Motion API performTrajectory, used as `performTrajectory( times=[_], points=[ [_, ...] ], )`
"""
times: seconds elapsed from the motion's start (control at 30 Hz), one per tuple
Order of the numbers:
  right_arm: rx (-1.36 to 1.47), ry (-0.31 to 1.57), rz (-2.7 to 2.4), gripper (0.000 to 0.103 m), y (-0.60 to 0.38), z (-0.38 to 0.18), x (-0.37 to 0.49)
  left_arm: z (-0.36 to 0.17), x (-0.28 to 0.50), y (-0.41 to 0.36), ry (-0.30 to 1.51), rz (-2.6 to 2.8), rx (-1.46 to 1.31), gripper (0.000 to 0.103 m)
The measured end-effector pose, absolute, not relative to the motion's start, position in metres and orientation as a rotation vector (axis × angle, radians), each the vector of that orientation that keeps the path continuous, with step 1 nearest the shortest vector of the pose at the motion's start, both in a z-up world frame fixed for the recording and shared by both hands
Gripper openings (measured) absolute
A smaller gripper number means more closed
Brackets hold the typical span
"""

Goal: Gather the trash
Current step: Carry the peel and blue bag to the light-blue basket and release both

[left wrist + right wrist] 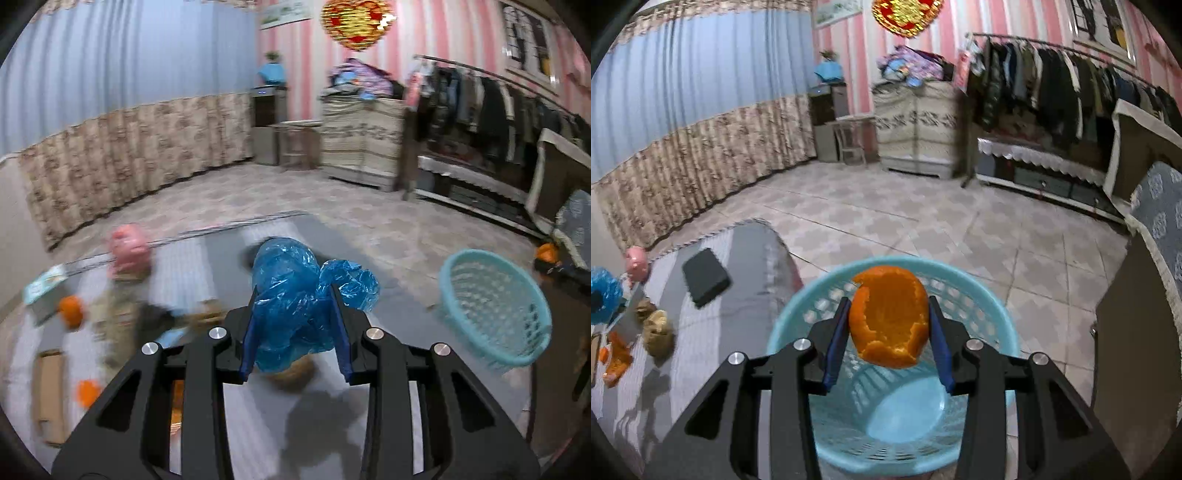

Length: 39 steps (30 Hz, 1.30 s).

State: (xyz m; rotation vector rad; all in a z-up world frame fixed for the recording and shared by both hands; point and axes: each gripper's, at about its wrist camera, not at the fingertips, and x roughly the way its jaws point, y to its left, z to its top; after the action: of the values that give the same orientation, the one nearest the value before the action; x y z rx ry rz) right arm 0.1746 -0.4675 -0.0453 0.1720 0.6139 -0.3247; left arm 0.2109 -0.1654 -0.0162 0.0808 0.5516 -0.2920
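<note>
My left gripper (294,325) is shut on a crumpled blue plastic bag (303,295), held above the striped grey table (207,266). The light blue mesh basket (495,306) stands off to its right, beyond the table's edge. In the right wrist view my right gripper (889,328) is shut on a hollow piece of orange peel (889,317), held straight over the open mouth of the basket (990,291). The blue bag (604,295) shows at the far left edge of that view. More orange peel (617,358) (71,312) lies on the table.
On the table are a pink piggy figure (129,251), brown crumpled paper lumps (657,332), a black phone (705,277), a small box (46,291) and a cardboard piece (50,395). Tiled floor (923,221), a clothes rack (1052,81) and cabinets lie beyond.
</note>
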Motion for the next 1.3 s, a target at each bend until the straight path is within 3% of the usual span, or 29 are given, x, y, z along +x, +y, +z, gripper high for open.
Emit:
performTrajectory(
  times=[0.3,0.53,0.63,0.77,1.07,1.3],
  points=[
    [0.209,0.625,-0.407,0.041,-0.500,-0.063,0.167,-0.060,0.236,-0.312,0.619,-0.538,0.129,0.033],
    [0.267,0.626,-0.435,0.041,-0.512,-0.070,0.162,-0.085,0.246,-0.370,0.671,-0.621,0.163,0.035],
    [0.274,0.624,-0.442,0.041,-0.515,-0.070,0.163,-0.088,0.252,-0.379,0.698,-0.632,0.164,0.049],
    [0.271,0.629,-0.441,0.041,-0.515,-0.071,0.165,-0.079,0.250,-0.369,0.670,-0.591,0.156,0.076],
    [0.256,0.663,-0.409,0.041,-0.496,-0.078,0.178,-0.052,0.250,-0.320,0.600,-0.448,0.133,0.091],
    [0.287,0.704,-0.407,0.041,-0.488,-0.094,0.193,-0.050,0.250,-0.296,0.605,-0.403,0.120,0.094]
  ],
)
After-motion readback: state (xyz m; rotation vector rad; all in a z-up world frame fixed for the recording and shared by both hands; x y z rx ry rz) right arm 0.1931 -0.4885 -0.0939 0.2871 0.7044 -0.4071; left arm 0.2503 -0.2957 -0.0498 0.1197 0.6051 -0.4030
